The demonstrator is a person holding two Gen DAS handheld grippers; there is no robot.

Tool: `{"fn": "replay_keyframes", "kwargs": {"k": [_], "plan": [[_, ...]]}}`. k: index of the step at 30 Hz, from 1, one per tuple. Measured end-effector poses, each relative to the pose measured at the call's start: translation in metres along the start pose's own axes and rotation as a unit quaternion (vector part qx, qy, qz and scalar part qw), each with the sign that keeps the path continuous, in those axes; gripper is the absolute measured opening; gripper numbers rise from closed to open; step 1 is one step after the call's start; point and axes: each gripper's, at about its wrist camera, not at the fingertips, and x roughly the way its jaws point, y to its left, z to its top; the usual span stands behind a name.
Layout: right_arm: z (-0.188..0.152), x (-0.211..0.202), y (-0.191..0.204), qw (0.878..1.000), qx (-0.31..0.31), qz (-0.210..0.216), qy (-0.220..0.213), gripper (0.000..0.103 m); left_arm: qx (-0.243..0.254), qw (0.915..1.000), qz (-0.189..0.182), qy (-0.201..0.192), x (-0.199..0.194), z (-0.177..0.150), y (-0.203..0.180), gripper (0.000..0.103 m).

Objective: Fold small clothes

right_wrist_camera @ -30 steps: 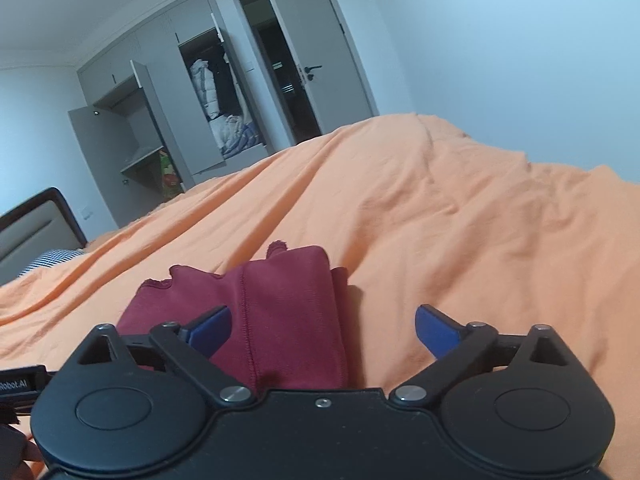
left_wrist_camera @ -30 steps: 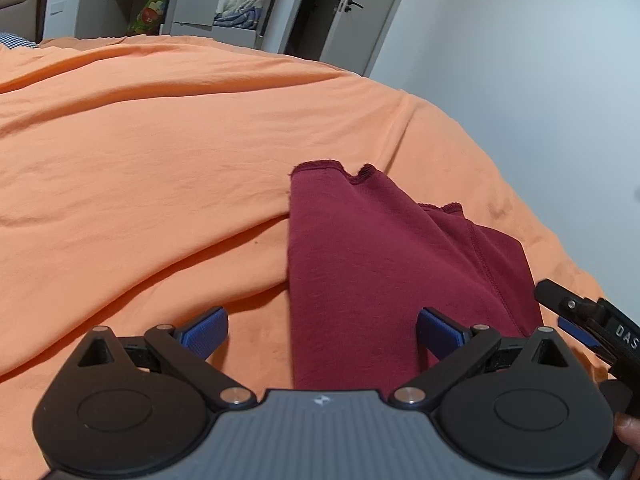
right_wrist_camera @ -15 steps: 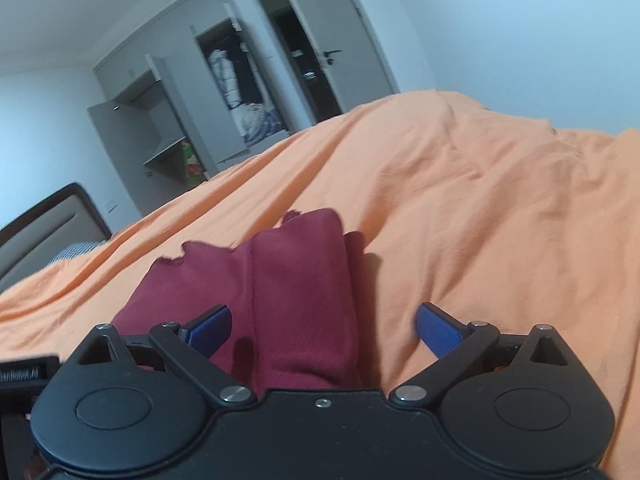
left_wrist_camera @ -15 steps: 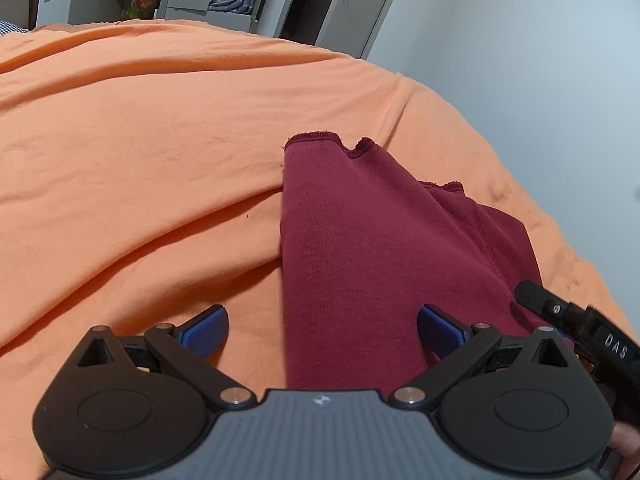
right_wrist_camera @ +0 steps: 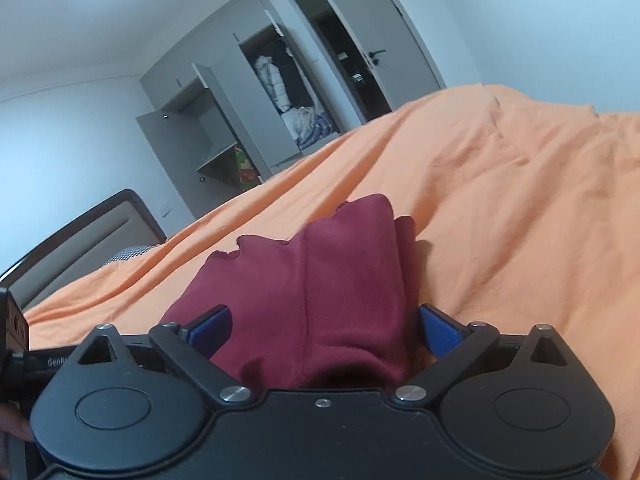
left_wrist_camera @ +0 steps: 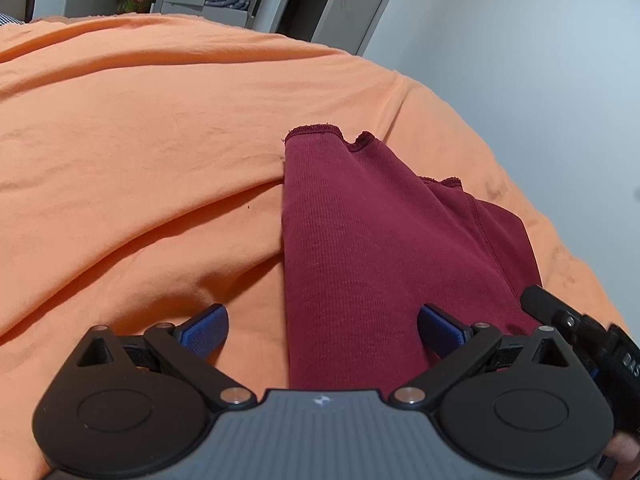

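Our left gripper has its jaws wide apart, straddling the near left edge of the dark red ribbed knit garment without closing on it; 1 blue pad sits over the bare sheet, the other over the cloth. Our right gripper also has its jaws spread, with the near end of the garment bunched up between them (we cannot tell whether the pads touch the fabric, but they are not clamped on it).

The garment lies on the orange sheet of the bed, already doubled lengthwise into a narrow strip with stitched hems at the far end and layered edges showing on its right side. We judge the task partly done: at least 1 fold is in, and a crosswise fold, bringing the near end toward the far hems, is probably left.

We count 2 grippers, 1 garment, 1 bed and, beyond it, 1 open grey wardrobe.
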Motion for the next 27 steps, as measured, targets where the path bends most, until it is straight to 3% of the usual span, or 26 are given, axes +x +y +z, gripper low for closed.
{"fn": "replay_keyframes", "kwargs": {"k": [4,7,9,14,19,27], "plan": [[-0.001,0.008,0.004,0.998,-0.012,-0.053,0.013,0.081,0.000,1.0000,0.000,0.009,0.000,0.002,-0.001,0.102],[-0.003,0.008,0.008,0.998,-0.022,-0.062,0.012,0.076,-0.001,0.9999,-0.002,0.012,-0.002,0.003,-0.001,0.102],[-0.002,0.005,0.008,0.998,-0.017,-0.060,0.012,0.066,-0.001,0.9999,-0.005,0.012,-0.004,0.005,-0.001,0.100],[0.001,0.002,0.007,0.998,0.010,-0.063,0.011,0.052,-0.001,0.9993,-0.034,0.014,-0.008,0.007,-0.002,0.077],[-0.001,0.000,0.029,0.997,-0.027,-0.077,0.006,0.034,0.011,0.9991,-0.041,0.007,-0.016,0.007,-0.009,0.049],[0.007,-0.008,0.064,0.994,-0.083,-0.073,-0.021,0.030,0.036,0.9976,-0.053,-0.026,-0.041,0.014,-0.014,0.034]]}}
